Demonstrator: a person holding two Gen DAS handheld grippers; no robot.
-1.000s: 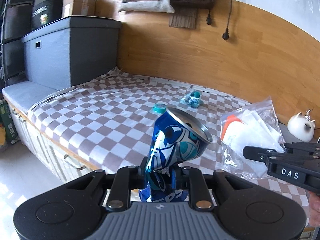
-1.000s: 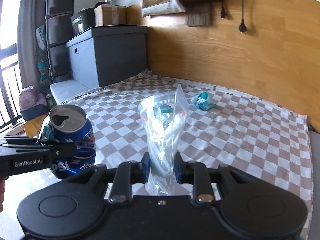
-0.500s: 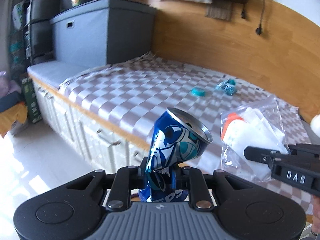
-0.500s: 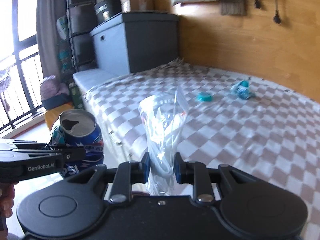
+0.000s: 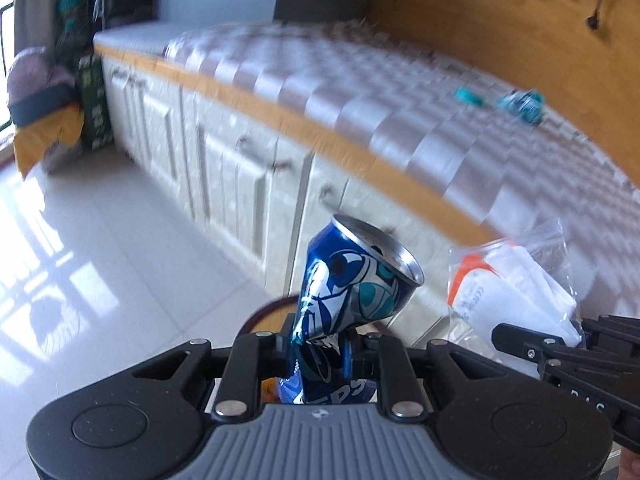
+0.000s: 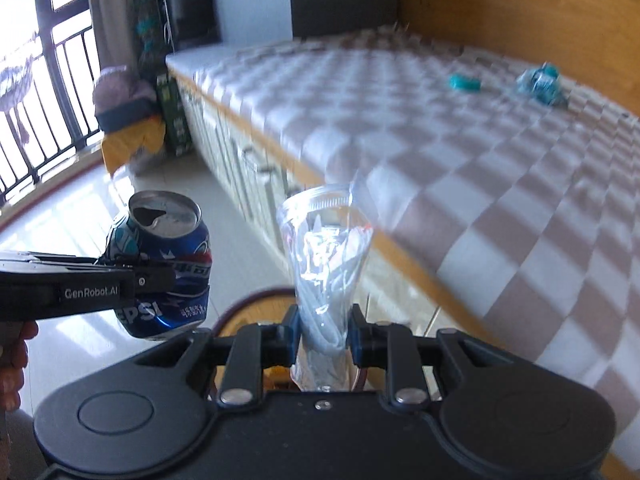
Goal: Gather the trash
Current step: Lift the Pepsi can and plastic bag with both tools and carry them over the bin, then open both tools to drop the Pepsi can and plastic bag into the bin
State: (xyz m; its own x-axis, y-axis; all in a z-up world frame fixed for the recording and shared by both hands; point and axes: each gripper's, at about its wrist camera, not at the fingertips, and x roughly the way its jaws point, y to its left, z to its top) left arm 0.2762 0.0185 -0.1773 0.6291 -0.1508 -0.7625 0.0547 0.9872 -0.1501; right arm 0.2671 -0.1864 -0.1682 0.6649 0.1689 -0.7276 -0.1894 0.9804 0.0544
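Note:
My left gripper [image 5: 320, 350] is shut on a dented blue Pepsi can [image 5: 352, 288], held tilted above the floor; the can also shows in the right wrist view [image 6: 168, 264]. My right gripper [image 6: 324, 338] is shut on a clear plastic bag [image 6: 326, 264] with white and orange contents; the bag also shows in the left wrist view [image 5: 516, 292]. A teal cap [image 6: 464, 82] and a crumpled teal wrapper [image 6: 540, 86] lie on the checkered bench cover [image 6: 460, 152]. A round brown rim [image 6: 256, 300] shows low between the grippers, mostly hidden.
The bench has white drawer fronts [image 5: 224, 160] and a wooden edge. White tiled floor [image 5: 100, 240] lies to the left. A green box [image 5: 94, 108] and a bundle on yellow cloth [image 5: 36, 104] stand by the bench end. A balcony railing [image 6: 44, 92] is far left.
Both grippers have pulled back from the bench and turned downward and left with the can and bag still held. The floor and drawer fronts now fill the view.

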